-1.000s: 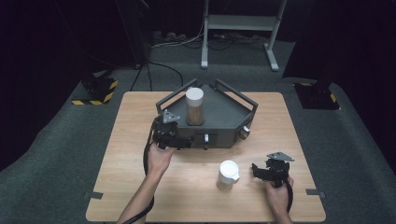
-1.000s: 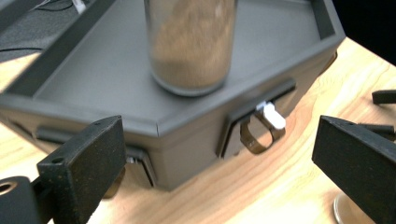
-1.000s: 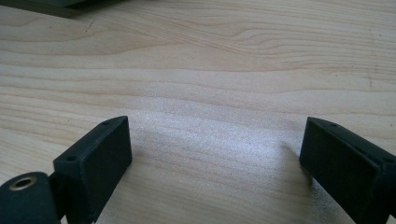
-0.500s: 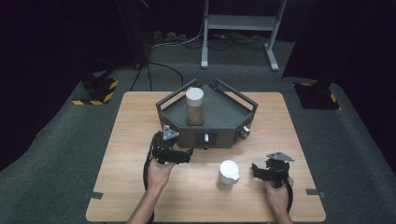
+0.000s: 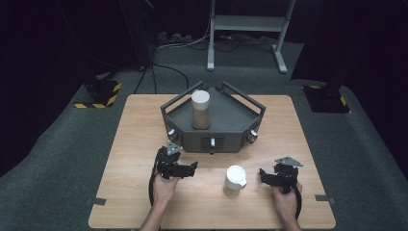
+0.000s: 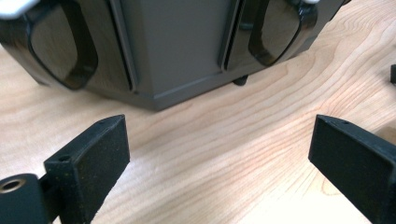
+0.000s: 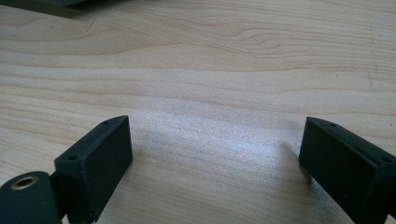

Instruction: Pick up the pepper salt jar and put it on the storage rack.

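The white-lidded jar stands upright on the wooden table, near its front edge, between your two grippers. It sits nearer your right gripper, just beside it but apart, and somewhat farther from your left gripper.

Your left gripper has its jaws spread wide with nothing between them. In the left gripper view they point at the front wall of the dark grey tray, which stands close ahead. Your right gripper is also spread wide and empty; the right gripper view looks down on bare table.

The jar is a short cylinder with a smooth white cap and a pale tan body. A second, taller jar, also white-capped and filled with something brownish, stands upright inside the tray at the table's middle. The tray is angular, many-sided and matte, with raised rails and glossy black openings in its front face. The table is light wood with wavy grain. The jaw pads are matte black blocks with a finely speckled surface.
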Demonstrator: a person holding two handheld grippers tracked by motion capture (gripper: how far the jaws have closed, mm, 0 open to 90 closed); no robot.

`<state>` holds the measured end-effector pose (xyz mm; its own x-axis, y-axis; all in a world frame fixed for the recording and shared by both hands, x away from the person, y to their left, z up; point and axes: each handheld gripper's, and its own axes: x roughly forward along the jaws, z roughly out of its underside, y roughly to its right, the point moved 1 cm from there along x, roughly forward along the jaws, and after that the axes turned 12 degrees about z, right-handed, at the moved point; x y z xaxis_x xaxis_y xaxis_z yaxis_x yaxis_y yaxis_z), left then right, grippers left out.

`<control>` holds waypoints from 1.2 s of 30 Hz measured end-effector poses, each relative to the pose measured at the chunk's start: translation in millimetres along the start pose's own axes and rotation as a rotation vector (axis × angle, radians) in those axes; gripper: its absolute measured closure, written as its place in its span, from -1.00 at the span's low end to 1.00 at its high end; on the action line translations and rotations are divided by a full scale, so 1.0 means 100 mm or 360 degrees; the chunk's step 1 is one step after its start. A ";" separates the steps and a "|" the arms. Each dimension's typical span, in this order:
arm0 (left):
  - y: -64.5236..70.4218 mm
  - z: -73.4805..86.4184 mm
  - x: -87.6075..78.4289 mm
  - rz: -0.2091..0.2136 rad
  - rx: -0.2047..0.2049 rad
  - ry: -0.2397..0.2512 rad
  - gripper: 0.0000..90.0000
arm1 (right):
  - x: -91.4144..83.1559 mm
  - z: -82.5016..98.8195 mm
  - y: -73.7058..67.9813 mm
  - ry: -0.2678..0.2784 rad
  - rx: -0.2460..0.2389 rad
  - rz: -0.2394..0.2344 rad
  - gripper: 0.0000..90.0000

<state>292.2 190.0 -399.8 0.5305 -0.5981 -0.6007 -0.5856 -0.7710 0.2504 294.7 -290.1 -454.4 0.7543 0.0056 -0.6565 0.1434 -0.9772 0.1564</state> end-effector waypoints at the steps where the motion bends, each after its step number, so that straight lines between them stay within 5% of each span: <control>1: 0.00 0.02 0.01 -0.0003 -0.0003 -0.0003 -0.88 | 0.00 0.00 0.00 0.0000 0.0001 0.0001 -0.80; 23: 0.01 0.39 0.22 -0.0129 -0.0096 -0.0022 -0.87 | 0.00 0.00 -0.01 -0.0001 0.0000 0.0002 -0.80; 29: 0.05 0.45 0.26 -0.0169 -0.0061 -0.0034 -0.87 | 0.00 0.00 -0.01 0.0000 -0.0001 0.0001 -0.80; 36: 0.07 0.56 0.30 -0.0189 -0.0119 -0.0005 -0.87 | -0.01 0.01 -0.01 0.0001 -0.0006 -0.0007 -0.80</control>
<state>269.7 179.5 -458.5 0.5912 -0.5011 -0.6320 -0.4714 -0.8505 0.2334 293.1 -289.2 -454.4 0.7539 0.0103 -0.6569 0.1494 -0.9764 0.1562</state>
